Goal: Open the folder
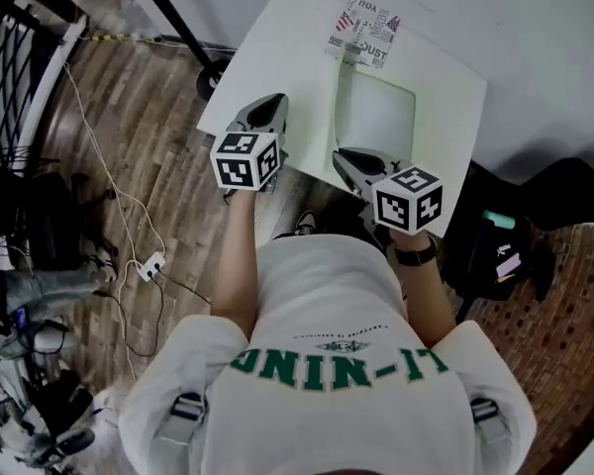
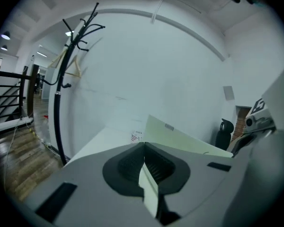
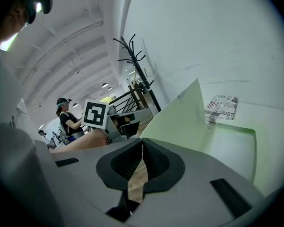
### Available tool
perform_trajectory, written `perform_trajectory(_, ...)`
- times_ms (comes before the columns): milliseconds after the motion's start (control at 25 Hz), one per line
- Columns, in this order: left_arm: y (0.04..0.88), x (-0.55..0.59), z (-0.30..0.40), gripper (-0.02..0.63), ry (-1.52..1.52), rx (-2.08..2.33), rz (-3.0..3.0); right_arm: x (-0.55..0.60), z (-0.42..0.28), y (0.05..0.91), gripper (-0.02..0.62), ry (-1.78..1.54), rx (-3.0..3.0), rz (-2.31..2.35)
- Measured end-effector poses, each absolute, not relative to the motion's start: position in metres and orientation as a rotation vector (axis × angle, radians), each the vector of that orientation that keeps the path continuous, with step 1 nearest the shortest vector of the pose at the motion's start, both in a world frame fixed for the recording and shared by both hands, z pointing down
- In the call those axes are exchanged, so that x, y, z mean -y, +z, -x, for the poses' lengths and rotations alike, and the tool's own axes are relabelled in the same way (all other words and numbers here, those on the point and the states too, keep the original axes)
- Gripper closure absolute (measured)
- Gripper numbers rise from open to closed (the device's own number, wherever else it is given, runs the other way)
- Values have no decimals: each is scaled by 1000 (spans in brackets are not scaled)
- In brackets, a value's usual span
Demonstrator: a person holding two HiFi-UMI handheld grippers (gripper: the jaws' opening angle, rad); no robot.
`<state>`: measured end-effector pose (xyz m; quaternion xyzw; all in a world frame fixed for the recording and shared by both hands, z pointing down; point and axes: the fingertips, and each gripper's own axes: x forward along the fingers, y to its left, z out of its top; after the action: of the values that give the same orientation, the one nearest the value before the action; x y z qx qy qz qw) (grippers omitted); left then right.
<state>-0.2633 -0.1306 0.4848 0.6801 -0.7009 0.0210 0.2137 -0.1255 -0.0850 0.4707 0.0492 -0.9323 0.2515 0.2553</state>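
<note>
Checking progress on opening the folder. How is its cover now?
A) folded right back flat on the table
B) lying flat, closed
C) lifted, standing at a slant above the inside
C: in the right gripper view the pale green cover stands raised at a slant, and the inner side lies bare on the white table.

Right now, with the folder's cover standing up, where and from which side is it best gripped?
Grip the cover by its free top edge at the near corner, coming from the person's end. The thin sheet stands almost upright on its spine, left of the folder's base, so that edge is clear of the table. The right gripper looks shut on it there.
</note>
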Motion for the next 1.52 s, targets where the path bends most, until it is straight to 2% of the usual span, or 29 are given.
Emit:
perform_trajectory(360,476,58,322,591,-20,2156,-1688,48,212,509,572,626,2446,138)
perform_trajectory(840,494,5,357,591,-27,2268,-1482,4,308,618,571,564,2267,198)
perform_trajectory(1240,525,-33,367,591,-10,2277,-1327,-7,337,689,568,449,2133,195)
perform_trajectory(1280,526,-36,367,591,-11,2281,-1314,-6,338,696,583,458,2117,186)
perform_trajectory(1520,530,-55,369,591,-13,2283,-1275,-6,330,729,581,582,2023,129)
